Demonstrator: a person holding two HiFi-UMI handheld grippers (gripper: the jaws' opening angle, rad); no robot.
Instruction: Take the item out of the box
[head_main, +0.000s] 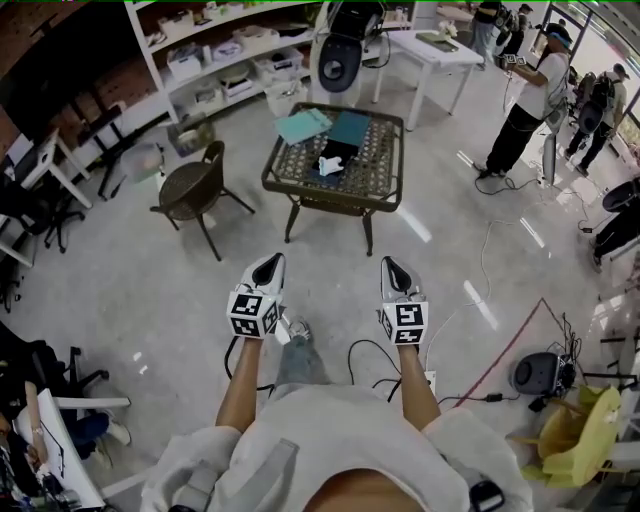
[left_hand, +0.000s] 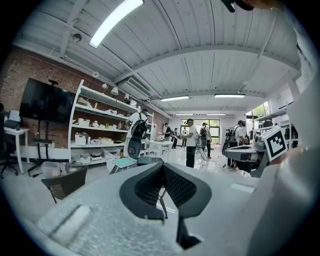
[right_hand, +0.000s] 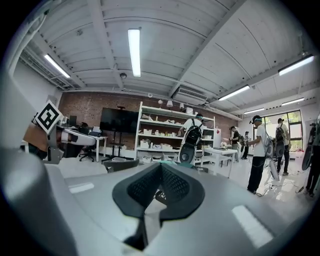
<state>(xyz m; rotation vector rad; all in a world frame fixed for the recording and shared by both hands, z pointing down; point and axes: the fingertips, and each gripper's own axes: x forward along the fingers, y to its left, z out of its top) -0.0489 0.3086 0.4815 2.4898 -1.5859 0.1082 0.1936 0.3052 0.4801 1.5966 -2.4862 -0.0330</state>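
1. Left gripper (head_main: 268, 268): held out low in front of the person, pointing toward the table; in the left gripper view (left_hand: 162, 166) the two dark pads are pressed together with nothing between them, so it's closed and empty.
2. Right gripper (head_main: 397, 268): same deal, level with the left one and a bit apart from it; in the right gripper view (right_hand: 161, 167) the jaws meet tip to tip, nothing pinched.
3. Wicker table (head_main: 383, 190): stands on the pale floor ahead of both grippers, well apart from them; neither gripper is touching anything on it.
4. The stuff that matters is on that tabletop; a dark box (head_main: 340, 150) sits around the middle with a white item (head_main: 328, 166) right at its near edge; too small to tell whether the item is inside it or just leaning on it.
5. Behind the box lie a light teal flat piece (head_main: 303, 125) and a darker teal one (head_main: 351, 127), side by side.
6. A brown wicker chair (head_main: 190, 190) stands just left of the table, facing away from it.
7. White shelving (head_main: 215, 55) runs along the back; a person in a white top (head_main: 535, 100) stands off to the right.
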